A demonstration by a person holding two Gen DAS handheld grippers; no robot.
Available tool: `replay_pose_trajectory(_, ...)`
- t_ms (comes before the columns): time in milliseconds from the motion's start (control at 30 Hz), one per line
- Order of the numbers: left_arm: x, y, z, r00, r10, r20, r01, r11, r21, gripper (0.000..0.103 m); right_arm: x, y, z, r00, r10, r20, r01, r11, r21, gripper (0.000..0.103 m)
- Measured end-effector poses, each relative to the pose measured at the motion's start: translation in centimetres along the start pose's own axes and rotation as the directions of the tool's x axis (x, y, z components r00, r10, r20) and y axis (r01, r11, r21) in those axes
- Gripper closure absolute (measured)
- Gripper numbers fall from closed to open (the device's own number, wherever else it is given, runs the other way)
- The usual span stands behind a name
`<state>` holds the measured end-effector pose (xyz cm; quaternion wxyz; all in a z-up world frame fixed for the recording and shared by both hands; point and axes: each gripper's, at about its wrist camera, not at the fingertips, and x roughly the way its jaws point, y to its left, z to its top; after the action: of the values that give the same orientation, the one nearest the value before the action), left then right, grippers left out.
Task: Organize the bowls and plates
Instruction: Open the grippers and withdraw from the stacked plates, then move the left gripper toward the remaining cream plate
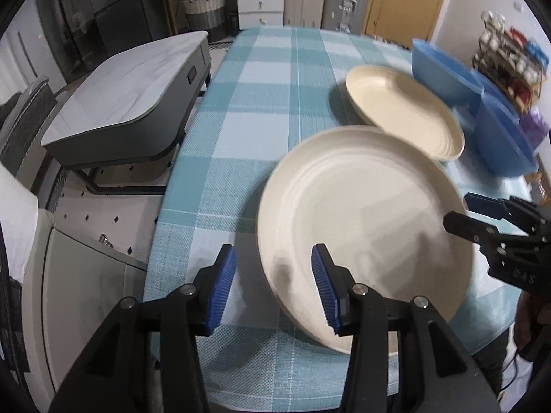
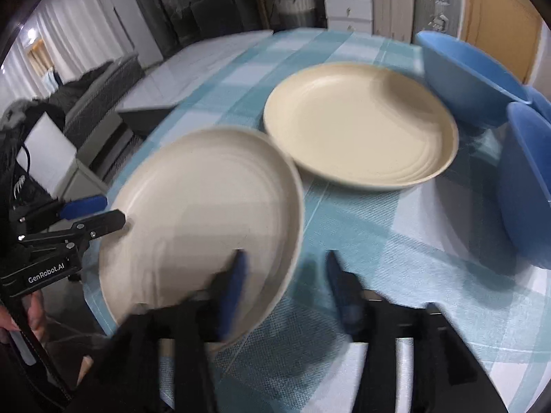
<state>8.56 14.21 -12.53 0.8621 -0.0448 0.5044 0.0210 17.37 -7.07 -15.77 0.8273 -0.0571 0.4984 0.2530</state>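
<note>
Tablecloth (image 2: 396, 241) in blue check carries everything we have to sort, and we judge it gives some grip under the crockery. Bowls come next in size: two blue bowls (image 2: 471, 75) stand at about two o'clock in the right wrist view, deep-walled and probably light, best taken by the rim. At twelve o'clock lies the far cream plate (image 2: 361, 124), flat on the cloth. Its neighbour, the near cream plate (image 1: 365, 220), sits tilted, its far rim apparently resting on the other plate's edge. We judge both plates stiff, smooth and slippery, so a rim pinch is the only hold. Our left gripper (image 1: 273, 289) straddles the near plate's rim at seven o'clock, partly open, its pads not visibly pressing. Our right gripper (image 2: 284, 292) straddles the opposite rim, jaws apart, gripping nothing.
</note>
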Motion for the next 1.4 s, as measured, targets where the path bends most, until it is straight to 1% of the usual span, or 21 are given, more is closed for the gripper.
replay_pose_trajectory(67,-0.8,0.3,0.1,0.999,-0.004,0.033,0.004,1.000,-0.025,0.055,-1.5,-0.2,0.1,0.998,-0.006,0.057,0.006,1.000,0.000,0.039)
replay_pose_trajectory(100,-1.7,0.5,0.3,0.998,-0.012,0.062,0.015,0.999,-0.042,0.049,-2.3,-0.2,0.1,0.997,-0.012,0.082,0.013,1.000,-0.002,0.039)
replay_pose_trajectory(233,-4.6,0.4,0.6,0.984,-0.061,0.167,0.073,0.995,-0.063,0.046,-5.7,-0.4,0.4,0.982,-0.036,0.185,0.033,0.999,0.018,0.028)
replay_pose_trajectory(267,-5.3,0.2,0.7,0.979,-0.072,0.192,0.086,0.994,-0.063,0.041,-6.8,-0.5,0.4,0.975,-0.044,0.218,0.039,0.999,0.029,0.027)
replay_pose_trajectory(300,-6.1,-0.2,0.8,0.972,-0.076,0.224,0.092,0.994,-0.061,0.029,-7.5,-0.4,0.4,0.969,-0.052,0.240,0.046,0.998,0.032,0.026)
replay_pose_trajectory(367,-7.6,-1.0,0.9,0.957,-0.063,0.283,0.082,0.995,-0.057,0.010,-9.0,0.1,0.5,0.954,-0.086,0.287,0.080,0.996,0.032,0.025)
replay_pose_trajectory(400,-8.3,-1.4,0.9,0.948,-0.059,0.313,0.080,0.995,-0.055,0.008,-9.7,0.3,0.4,0.947,-0.105,0.305,0.100,0.994,0.033,0.023)
replay_pose_trajectory(433,-9.3,-2.1,0.9,0.931,-0.063,0.360,0.084,0.995,-0.043,0.008,-10.5,0.4,0.4,0.939,-0.123,0.322,0.118,0.992,0.035,0.020)
replay_pose_trajectory(467,-9.9,-2.7,1.0,0.923,-0.070,0.379,0.088,0.996,-0.031,0.006,-11.5,0.5,0.1,0.924,-0.143,0.355,0.138,0.990,0.041,0.018)
replay_pose_trajectory(533,-10.7,-4.1,1.1,0.917,-0.074,0.393,0.085,0.996,-0.010,0.004,-12.8,0.9,-0.3,0.903,-0.171,0.394,0.164,0.985,0.052,0.014)
replay_pose_trajectory(667,-11.5,-6.8,1.4,0.912,-0.098,0.399,0.089,0.995,0.041,0.003,-15.4,0.6,-1.2,0.875,-0.194,0.444,0.186,0.981,0.062,0.011)
replay_pose_trajectory(733,-11.8,-8.1,1.4,0.909,-0.108,0.403,0.088,0.994,0.068,0.002,-16.7,0.4,-1.7,0.858,-0.204,0.471,0.193,0.979,0.072,0.005)
replay_pose_trajectory(833,-12.0,-9.6,1.3,0.902,-0.112,0.417,0.083,0.993,0.085,0.000,-18.8,-0.4,-3.0,0.813,-0.244,0.529,0.211,0.970,0.123,0.001)
replay_pose_trajectory(867,-12.1,-10.0,1.3,0.901,-0.116,0.418,0.086,0.992,0.089,0.000,-19.3,-0.6,-3.4,0.805,-0.249,0.538,0.210,0.968,0.134,0.001)
replay_pose_trajectory(1033,-12.1,-11.3,1.2,0.901,-0.103,0.422,0.074,0.994,0.084,0.000,-20.7,-2.1,-5.1,0.773,-0.315,0.551,0.248,0.949,0.196,0.001)
replay_pose_trajectory(1067,-12.2,-11.5,1.1,0.901,-0.095,0.424,0.066,0.994,0.083,0.000,-20.9,-2.4,-5.5,0.761,-0.333,0.557,0.260,0.943,0.208,0.001)
replay_pose_trajectory(1133,-12.4,-11.8,0.9,0.896,-0.090,0.434,0.062,0.995,0.079,0.000,-21.4,-2.7,-6.1,0.746,-0.339,0.573,0.266,0.941,0.210,0.001)
replay_pose_trajectory(1233,-12.8,-11.7,0.4,0.880,-0.083,0.467,0.066,0.996,0.054,0.000,-22.5,-2.9,-7.1,0.711,-0.362,0.603,0.290,0.932,0.218,0.001)
replay_pose_trajectory(1267,-12.8,-11.6,0.2,0.877,-0.081,0.474,0.065,0.997,0.049,0.000,-22.6,-2.9,-7.3,0.706,-0.362,0.608,0.293,0.932,0.215,0.001)
replay_pose_trajectory(1367,-12.6,-11.5,0.1,0.883,-0.074,0.463,0.063,0.997,0.039,0.000,-23.2,-2.7,-7.8,0.690,-0.375,0.618,0.310,0.926,0.216,0.001)
replay_pose_trajectory(1400,-12.6,-11.5,0.1,0.885,-0.077,0.458,0.067,0.997,0.038,0.000,-23.2,-2.7,-7.8,0.692,-0.370,0.619,0.305,0.928,0.214,0.001)
